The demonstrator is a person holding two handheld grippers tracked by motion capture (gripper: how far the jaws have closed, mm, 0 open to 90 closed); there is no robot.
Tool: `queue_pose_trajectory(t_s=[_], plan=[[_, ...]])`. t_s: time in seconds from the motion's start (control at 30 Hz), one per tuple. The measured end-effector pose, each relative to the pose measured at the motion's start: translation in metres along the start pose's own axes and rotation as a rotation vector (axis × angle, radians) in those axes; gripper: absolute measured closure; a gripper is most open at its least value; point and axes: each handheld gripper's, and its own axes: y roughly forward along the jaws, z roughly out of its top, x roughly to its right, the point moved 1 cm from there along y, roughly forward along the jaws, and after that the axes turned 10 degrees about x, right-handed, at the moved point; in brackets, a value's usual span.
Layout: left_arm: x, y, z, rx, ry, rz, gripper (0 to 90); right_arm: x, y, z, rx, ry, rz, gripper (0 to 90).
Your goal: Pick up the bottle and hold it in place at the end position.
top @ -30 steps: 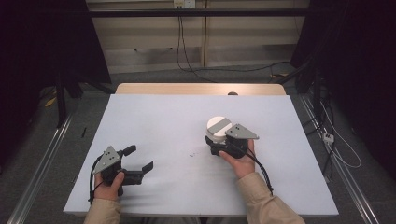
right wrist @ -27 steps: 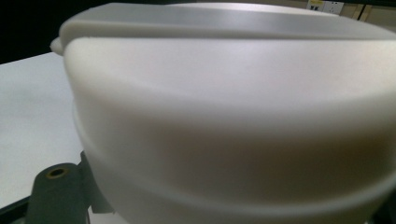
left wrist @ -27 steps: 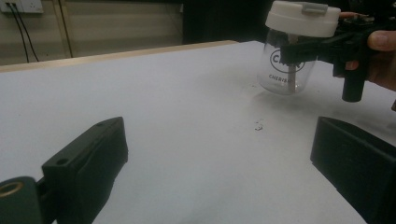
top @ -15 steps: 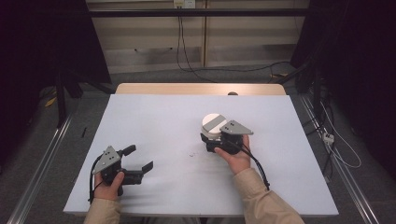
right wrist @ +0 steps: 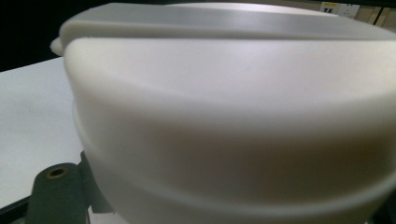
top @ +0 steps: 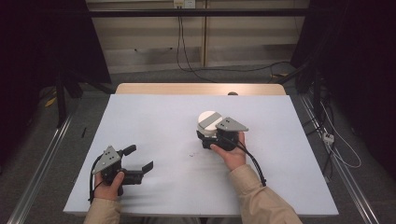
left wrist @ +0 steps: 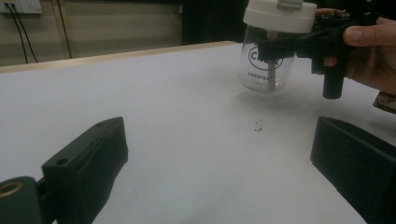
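We see a white lid (right wrist: 233,116) up close, spanning most of the frame, blurred. A raised flat tab (right wrist: 210,21) runs along its top. White table (right wrist: 32,126) at left edge, dark background in the upper left corner. One black jaw with a brass-ringed hole sits at lower left, touching the lid's lower edge.

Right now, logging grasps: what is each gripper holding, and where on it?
The right gripper clamps the clear jar just below its white lid. The left gripper is open and holds nothing.
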Motion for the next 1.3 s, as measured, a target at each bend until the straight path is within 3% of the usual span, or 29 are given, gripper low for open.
queue_pose_trajectory(t_s=[0.37, 1.3], plan=[[0.0, 0.0, 0.0, -0.001, 0.001, -0.003, 3.6, -0.001, 0.012, -0.002, -0.003, 0.018, 0.008, 18.8], [0.0, 0.002, -0.001, -0.009, 0.002, -0.007, 3.6, 0.001, 0.033, -0.011, -0.013, 0.001, 0.016, 18.8]])
